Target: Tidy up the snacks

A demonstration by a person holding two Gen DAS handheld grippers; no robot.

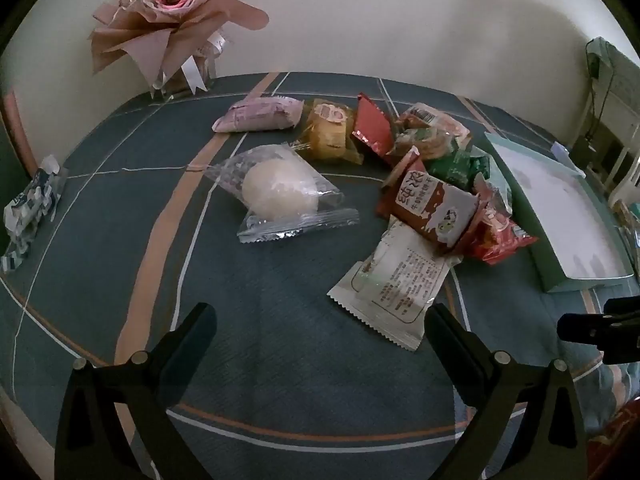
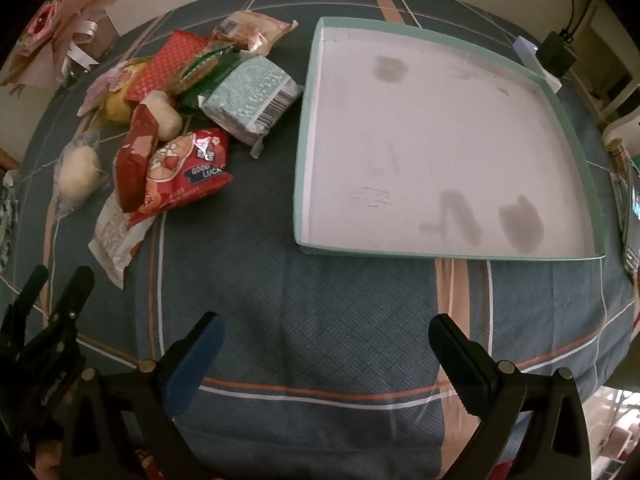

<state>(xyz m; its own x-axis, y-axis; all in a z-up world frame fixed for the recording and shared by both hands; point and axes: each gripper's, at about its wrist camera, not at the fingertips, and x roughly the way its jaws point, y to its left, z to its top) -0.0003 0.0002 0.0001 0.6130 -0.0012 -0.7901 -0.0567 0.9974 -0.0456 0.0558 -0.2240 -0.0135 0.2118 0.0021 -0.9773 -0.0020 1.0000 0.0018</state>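
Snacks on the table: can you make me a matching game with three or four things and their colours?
Things:
1. bouquet wrapping
2. GOOD LUCK snack bag
3. box rim
4. round bun in a clear wrapper

Colours:
A. white
B. mint green
C. pink
D. red

Pairs: 1-C, 2-D, 3-B, 4-A

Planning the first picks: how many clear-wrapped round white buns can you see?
2: one white bun at the pile's left edge, another bun tucked between the red packets. The pile may hide more.
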